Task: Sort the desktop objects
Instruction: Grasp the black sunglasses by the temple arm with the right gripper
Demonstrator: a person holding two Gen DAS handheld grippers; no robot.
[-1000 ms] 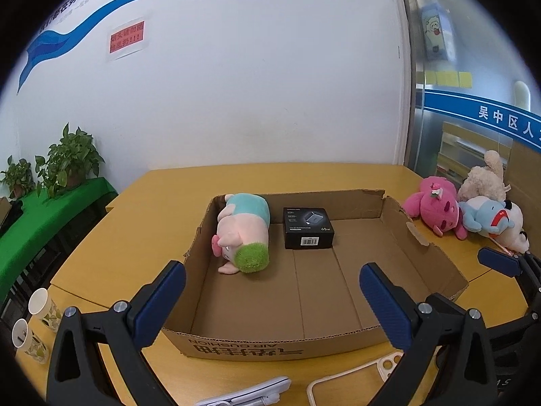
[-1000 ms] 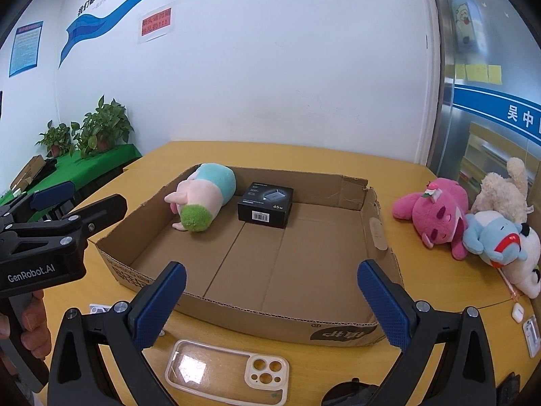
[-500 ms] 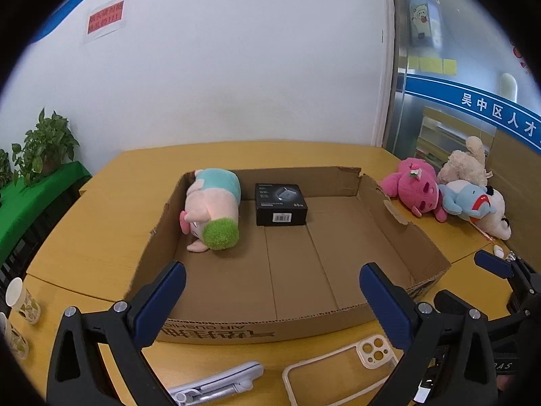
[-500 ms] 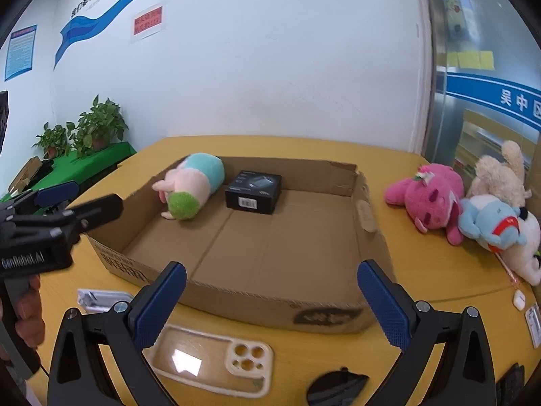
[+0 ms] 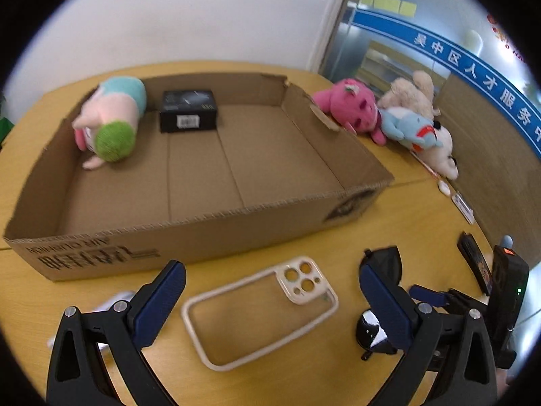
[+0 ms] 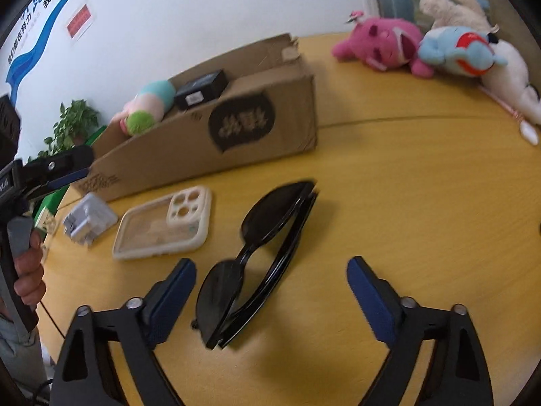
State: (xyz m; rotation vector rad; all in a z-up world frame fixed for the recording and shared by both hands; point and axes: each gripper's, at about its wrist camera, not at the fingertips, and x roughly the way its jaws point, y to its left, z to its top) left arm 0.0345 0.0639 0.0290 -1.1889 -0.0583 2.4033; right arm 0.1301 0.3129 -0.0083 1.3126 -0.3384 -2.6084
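Observation:
A shallow cardboard box (image 5: 189, 247) (image 6: 257, 125) lies on the yellow table. It holds a pink and green plush (image 5: 111, 121) (image 6: 145, 108) and a small black box (image 5: 187, 110) (image 6: 201, 89). A clear phone case (image 5: 260, 308) (image 6: 165, 223) lies in front of the box, between the fingers of my open left gripper (image 5: 270, 291). Folded black sunglasses (image 6: 260, 257) (image 5: 375, 331) lie just ahead of my open right gripper (image 6: 272, 287), nearer its left finger. A white charger (image 6: 88, 218) lies left of the phone case.
A pink plush (image 5: 348, 108) (image 6: 378, 44), a blue plush (image 5: 409, 128) (image 6: 463, 50) and a cream plush (image 5: 412, 93) lie at the table's right. A dark device (image 5: 473, 264) lies near the right edge. A potted plant (image 6: 74, 121) stands beyond the table.
Both grippers have dropped and tilted down toward the near table. The left now frames the phone case. The right has swung right and down over the sunglasses.

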